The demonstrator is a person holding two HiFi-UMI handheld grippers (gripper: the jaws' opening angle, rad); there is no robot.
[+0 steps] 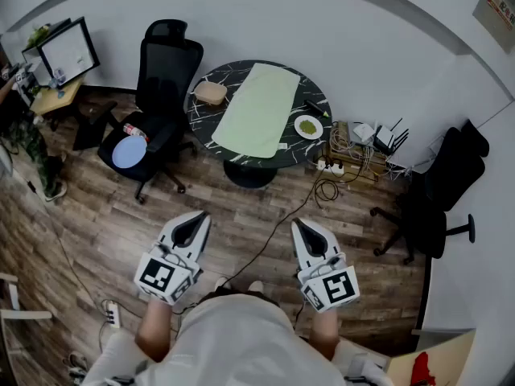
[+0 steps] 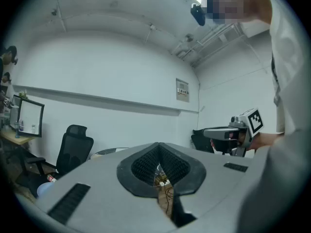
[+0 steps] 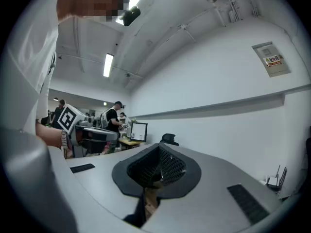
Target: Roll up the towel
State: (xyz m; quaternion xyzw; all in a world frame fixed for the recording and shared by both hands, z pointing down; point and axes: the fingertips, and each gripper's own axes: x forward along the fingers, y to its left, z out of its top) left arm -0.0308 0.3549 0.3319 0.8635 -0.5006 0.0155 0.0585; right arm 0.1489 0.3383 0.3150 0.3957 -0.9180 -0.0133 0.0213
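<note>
You have no legible text here: the label on the wall panel point(image 3: 271, 60) may carry print, but it's too small, and the poster point(image 1: 495, 5) is blurred.

Black office chair point(image 1: 166, 72) beside round dark table point(image 1: 203, 124), monitor point(image 1: 71, 52) at left

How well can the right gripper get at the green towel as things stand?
Probably not yet: the right gripper is shut, held close to the person, and the towel lies flat on the table across the floor. Nothing seems to block the way; stepping forward should do.
</note>
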